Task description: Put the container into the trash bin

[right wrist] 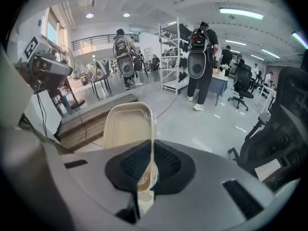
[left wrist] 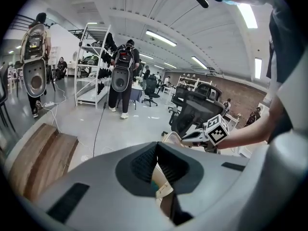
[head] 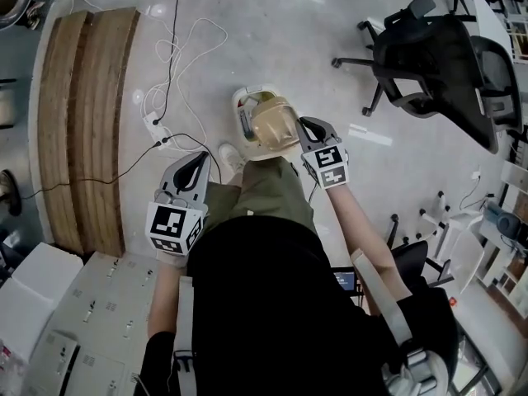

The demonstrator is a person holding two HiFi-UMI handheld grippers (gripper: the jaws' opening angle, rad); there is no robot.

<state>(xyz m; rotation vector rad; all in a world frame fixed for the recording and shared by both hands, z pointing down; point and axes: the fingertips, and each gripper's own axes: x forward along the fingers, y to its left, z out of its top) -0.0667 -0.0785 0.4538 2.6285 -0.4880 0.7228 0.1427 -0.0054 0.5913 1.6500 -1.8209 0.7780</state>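
Open-plan office, pale polished floor (head: 313,23): beside your left thigh, your left tongs (head: 198,162) hang pinched together and empty. Just ahead of you, your right tongs (head: 305,126) clamp the beige container (head: 274,122) by its rim, over the white trash bin (head: 242,110).

We count two sets of tongs: left tongs (head: 200,159), right tongs (head: 304,126); one container (head: 274,122); one trash bin (head: 240,110); one wooden platform (head: 87,122); one shelf rack (left wrist: 94,66); two standing backpack wearers (left wrist: 122,69).
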